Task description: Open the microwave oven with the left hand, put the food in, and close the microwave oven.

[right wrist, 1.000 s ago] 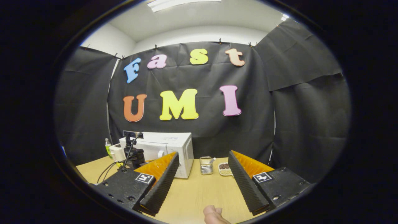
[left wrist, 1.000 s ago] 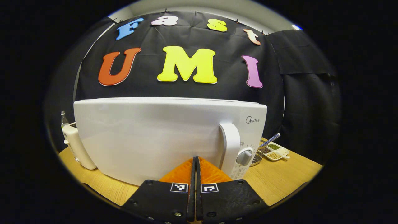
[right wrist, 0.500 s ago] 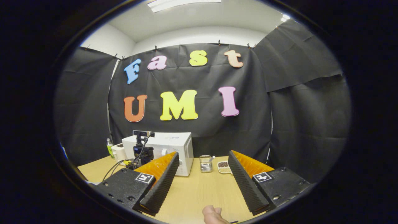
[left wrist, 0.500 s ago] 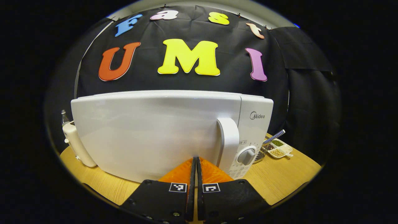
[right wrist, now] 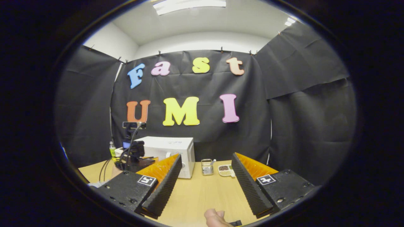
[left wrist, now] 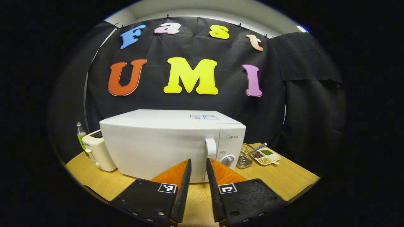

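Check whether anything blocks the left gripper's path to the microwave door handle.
Nothing visible does. The left gripper faces the microwave across bare table, jaws slightly apart; the door handle sits just beyond its fingertips, unobstructed.

Light: bright, even, from a ceiling panel (right wrist: 189, 3) at 12 o'clock in the right gripper view | Glare: soft sheen on the microwave oven (left wrist: 164, 146) front | Shadows: faint on the table (right wrist: 202, 195) | Distortion: strong fisheye bowing toward the edges | Focus: centre sharp, rim at 9 and 3 o'clock possibly softer.
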`<state>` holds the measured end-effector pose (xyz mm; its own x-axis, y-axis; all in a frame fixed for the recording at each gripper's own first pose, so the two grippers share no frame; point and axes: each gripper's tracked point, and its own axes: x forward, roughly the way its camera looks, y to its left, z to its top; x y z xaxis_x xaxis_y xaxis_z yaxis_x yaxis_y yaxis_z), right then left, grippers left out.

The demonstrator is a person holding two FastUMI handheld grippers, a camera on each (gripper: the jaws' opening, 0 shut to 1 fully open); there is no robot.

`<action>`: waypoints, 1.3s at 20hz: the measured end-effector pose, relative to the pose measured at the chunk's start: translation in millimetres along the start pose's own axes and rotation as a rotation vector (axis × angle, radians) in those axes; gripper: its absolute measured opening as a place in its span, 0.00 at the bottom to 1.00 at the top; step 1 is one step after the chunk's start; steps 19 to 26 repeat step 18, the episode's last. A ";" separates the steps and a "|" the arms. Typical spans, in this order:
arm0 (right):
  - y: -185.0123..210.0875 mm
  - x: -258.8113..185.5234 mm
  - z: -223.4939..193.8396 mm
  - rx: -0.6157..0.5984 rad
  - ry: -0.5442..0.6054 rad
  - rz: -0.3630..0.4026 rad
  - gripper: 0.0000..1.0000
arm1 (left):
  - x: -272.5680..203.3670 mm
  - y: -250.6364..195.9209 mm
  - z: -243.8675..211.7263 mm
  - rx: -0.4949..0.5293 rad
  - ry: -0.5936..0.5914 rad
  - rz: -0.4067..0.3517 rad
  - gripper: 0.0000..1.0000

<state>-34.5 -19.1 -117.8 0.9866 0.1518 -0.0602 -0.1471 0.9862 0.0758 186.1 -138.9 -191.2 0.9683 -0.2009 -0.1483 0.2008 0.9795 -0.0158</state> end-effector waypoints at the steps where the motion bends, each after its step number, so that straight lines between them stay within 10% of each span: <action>1: 0.8 -2.7 -0.1 0.009 -0.002 0.001 0.91 | -18.1 -1.3 7.2 -0.006 -0.005 0.000 0.45; 3: -0.6 -10.8 0.4 0.020 -0.008 -0.009 0.92 | -56.8 -1.6 19.7 -0.012 -0.008 0.021 0.95; 16: -7.0 -47.5 10.3 -0.007 -0.039 -0.074 0.92 | -272.7 -3.6 80.0 0.080 -0.191 0.090 0.94; 26: -7.2 -49.3 8.6 0.000 -0.032 -0.074 0.92 | -291.3 -0.9 74.9 0.080 -0.206 0.106 0.94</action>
